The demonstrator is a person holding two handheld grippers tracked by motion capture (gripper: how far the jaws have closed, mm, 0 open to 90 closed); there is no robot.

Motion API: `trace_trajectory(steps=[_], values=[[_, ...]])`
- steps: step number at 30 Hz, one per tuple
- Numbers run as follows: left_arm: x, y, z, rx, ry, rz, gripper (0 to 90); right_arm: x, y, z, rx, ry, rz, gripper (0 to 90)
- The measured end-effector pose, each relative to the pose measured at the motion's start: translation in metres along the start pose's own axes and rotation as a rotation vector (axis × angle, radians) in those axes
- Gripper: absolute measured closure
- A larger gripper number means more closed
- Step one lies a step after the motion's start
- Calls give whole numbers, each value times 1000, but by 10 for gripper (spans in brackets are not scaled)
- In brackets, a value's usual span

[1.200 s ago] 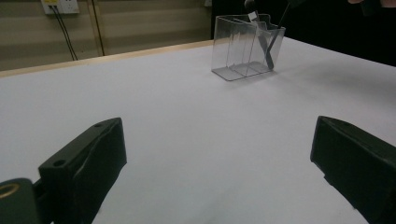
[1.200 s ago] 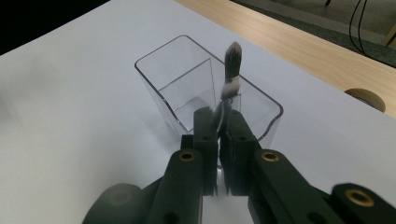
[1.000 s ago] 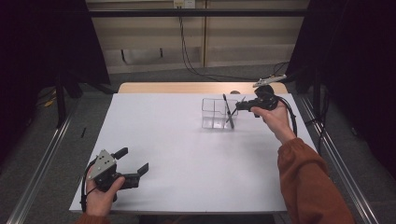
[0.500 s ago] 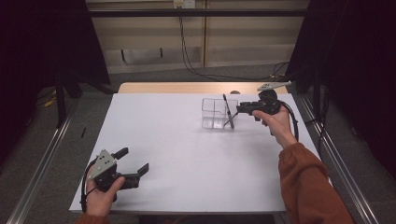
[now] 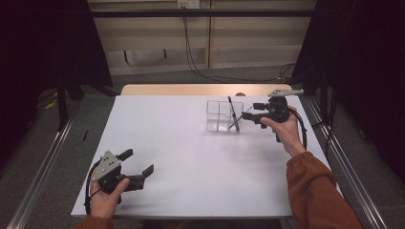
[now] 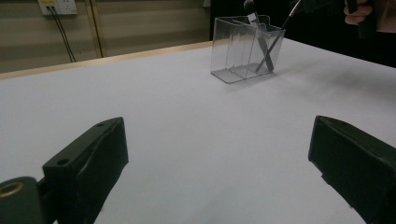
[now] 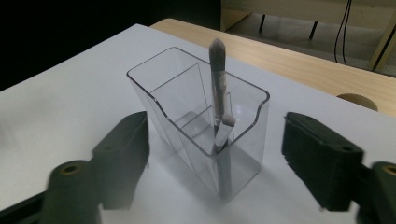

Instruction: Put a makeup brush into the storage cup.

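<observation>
From the high view, the clear organizer (image 5: 223,116) stands on the white table (image 5: 191,157) toward its far right. A makeup brush (image 5: 233,113) stands in the organizer's right end compartment, its long axis near upright, head up and leaning slightly away from the right gripper (image 5: 250,111). That gripper, held in the person's right hand (image 5: 285,131), sits just right of the organizer with its jaws spread and nothing between them. One second ago it was higher and closer to the brush's top; it has since drawn back a little to the right. The left gripper (image 5: 138,163) rests well apart from the organizer, near the table's front left, jaws apart and empty, unchanged from before.

From the left gripper view, both black jaws stand wide with bare table between them. The organizer (image 6: 246,49) is far off, with two crossed brush handles (image 6: 264,46) in its right end.

From the right gripper view, the jaws flank the organizer (image 7: 198,121) without touching it. The brush (image 7: 218,93) stands in the near compartment, bristled head up, and a second, shorter handle (image 7: 223,133) leans against it. No writing can be read on anything.
</observation>
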State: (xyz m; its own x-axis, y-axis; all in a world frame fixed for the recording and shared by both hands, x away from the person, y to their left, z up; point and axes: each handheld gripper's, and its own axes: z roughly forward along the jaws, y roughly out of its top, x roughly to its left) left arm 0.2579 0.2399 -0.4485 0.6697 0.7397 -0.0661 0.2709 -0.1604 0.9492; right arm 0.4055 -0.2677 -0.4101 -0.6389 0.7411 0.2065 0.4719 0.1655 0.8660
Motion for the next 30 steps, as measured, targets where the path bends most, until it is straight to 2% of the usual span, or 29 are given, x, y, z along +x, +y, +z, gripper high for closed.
trace_trajectory(steps=[2, 5, 6, 10, 13, 20, 21, 25, 30], values=[[0, 0, 0, 1, 4, -5, 46, 0, -5, -1, -3, -12, 12, 67], [1, -1, -1, -3, 9, -8, 44, -1, -12, -2, -8, -17, 3, 3], [1, -1, -1, -2, 11, -7, 44, -1, -15, -3, -15, -5, 5, 8], [-1, -1, -3, 0, 6, 2, 44, 3, -17, -7, -26, -23, 11, 13], [-1, -1, -8, -8, 9, 5, 44, 10, -18, -12, -45, -88, -20, 17], [0, -2, -9, -20, 10, -5, 44, 22, -26, -23, -60, -142, -39, 18], [-1, -2, -9, -19, 11, -9, 44, 22, -29, -25, -77, -153, -39, 29], [0, -1, -9, -18, 11, -5, 42, 25, -36, -32, -72, -143, -37, 26], [0, -1, -9, -21, 14, -7, 42, 26, -46, -43, -105, -145, -16, 17]])
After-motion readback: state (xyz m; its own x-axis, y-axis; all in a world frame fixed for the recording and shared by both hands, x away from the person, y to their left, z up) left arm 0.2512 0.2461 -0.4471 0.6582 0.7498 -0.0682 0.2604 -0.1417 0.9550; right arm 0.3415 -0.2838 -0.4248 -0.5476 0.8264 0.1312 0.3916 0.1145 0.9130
